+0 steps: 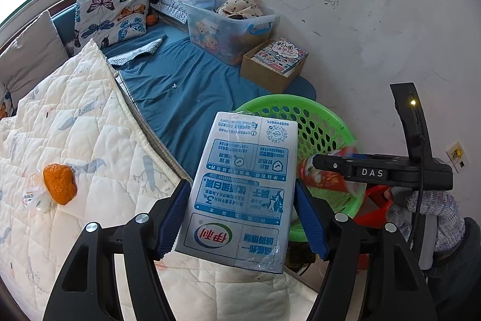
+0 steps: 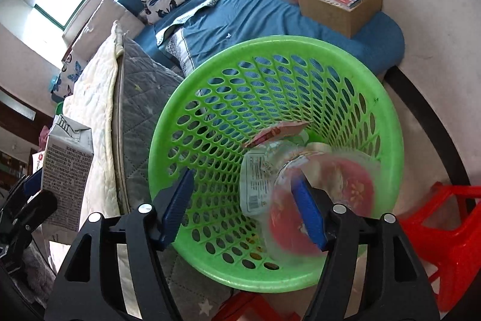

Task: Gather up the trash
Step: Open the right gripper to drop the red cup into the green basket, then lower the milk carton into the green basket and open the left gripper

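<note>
Milk carton (image 1: pixel 240 194) sat clamped in the left gripper (image 1: pixel 240 218), held near the bed's edge ready for dumping. Just right, the right gripper (image 2: pixel 243 209) gaped wide over the green basket (image 2: pixel 210 98), a blurred red wrapper (image 2: pixel 327 194) beside its right pad. Farther left, orange peel (image 1: pixel 58 184) lay uncollected on the quilt (image 1: pixel 90 116).

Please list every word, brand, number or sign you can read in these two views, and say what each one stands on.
"DAS": white letters on the right gripper.
"伊利": red and green logo, seen upside down, on the milk carton in the left gripper.
"3%": on that carton too; its smaller print is too small to read.
Book cover in the cardboard box: lettering too small.
Wrapper label over the green basket: blurred.
</note>
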`<state>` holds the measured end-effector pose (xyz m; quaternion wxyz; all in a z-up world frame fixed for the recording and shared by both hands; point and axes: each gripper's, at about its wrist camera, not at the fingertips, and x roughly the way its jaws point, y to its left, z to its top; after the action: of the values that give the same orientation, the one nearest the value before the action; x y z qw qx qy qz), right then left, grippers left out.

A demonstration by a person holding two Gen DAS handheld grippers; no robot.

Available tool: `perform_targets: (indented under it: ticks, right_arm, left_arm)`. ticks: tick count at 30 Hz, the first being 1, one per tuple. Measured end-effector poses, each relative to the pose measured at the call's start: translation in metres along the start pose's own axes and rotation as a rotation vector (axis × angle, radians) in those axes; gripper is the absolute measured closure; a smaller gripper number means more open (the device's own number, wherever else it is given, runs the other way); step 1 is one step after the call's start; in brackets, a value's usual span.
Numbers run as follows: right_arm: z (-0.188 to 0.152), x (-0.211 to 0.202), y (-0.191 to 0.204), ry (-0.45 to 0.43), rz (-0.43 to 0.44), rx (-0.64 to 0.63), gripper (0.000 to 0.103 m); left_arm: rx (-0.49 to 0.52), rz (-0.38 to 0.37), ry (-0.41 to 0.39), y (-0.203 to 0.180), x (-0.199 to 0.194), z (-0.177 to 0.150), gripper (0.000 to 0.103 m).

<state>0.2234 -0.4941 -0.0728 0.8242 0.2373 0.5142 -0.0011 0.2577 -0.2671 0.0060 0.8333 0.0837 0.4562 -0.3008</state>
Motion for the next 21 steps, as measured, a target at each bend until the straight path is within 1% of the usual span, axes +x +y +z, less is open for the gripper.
perform_targets:
  ticks: [4,10,21]
  right_arm:
    - [0.002,-0.001,-0.002,0.003,-0.006,0.002,0.033]
    - [-0.01,-0.018,-0.005,-0.023,0.002,-0.007,0.033]
    - [-0.036,-0.058,0.002,-0.128,-0.001,-0.065,0.032]
  left_arm:
    - [-0.011,-0.008,0.009,0.003,0.005,0.001,0.036]
    - [-0.026,-0.029,0.023,0.001,0.012,0.004,0.036]
    - [-0.026,-0.067,0.047,-0.021,0.038,0.018,0.036]
